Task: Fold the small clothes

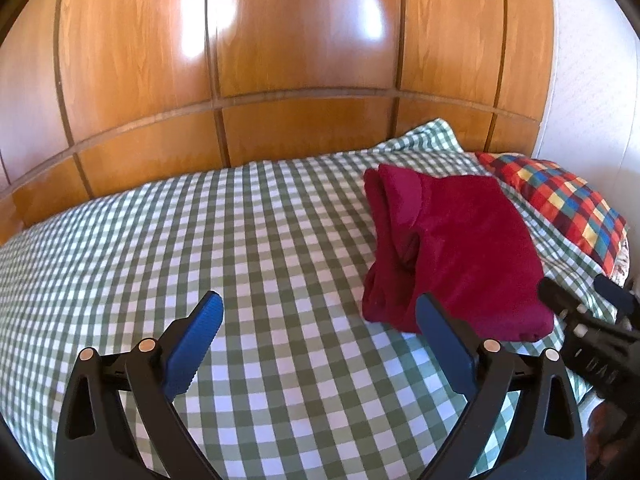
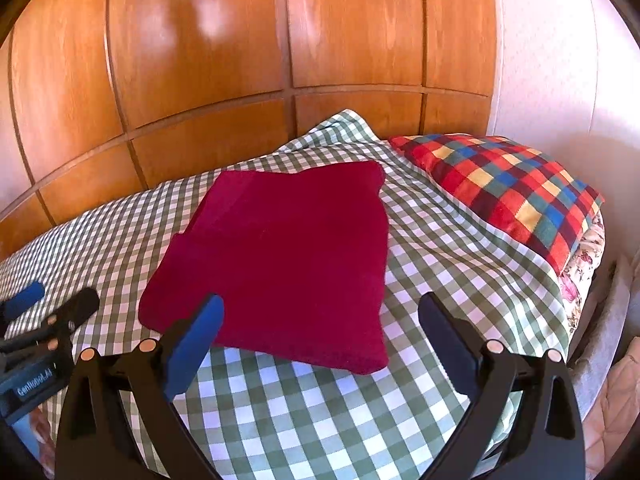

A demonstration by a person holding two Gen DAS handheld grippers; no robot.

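Observation:
A dark red garment [image 1: 460,248] lies folded into a compact rectangle on the green-and-white checked bedspread [image 1: 248,240]; its layered edges show on the left side. In the right wrist view the red garment [image 2: 280,256] sits flat, just beyond the fingertips. My left gripper [image 1: 320,308] stands open over bare bedspread, left of the garment, holding nothing. My right gripper [image 2: 320,308] is open too, its left fingertip over the garment's near edge, nothing between its fingers. Each view shows the other gripper at its side edge: the right gripper [image 1: 588,296] and the left gripper [image 2: 60,300].
A multicoloured checked pillow [image 2: 504,188] lies at the right, on the bedspread [image 2: 440,240]. Behind the bed rises a wooden panelled wardrobe [image 1: 280,60]. A white wall [image 2: 552,60] is on the right. The bed's right edge drops off past the pillow.

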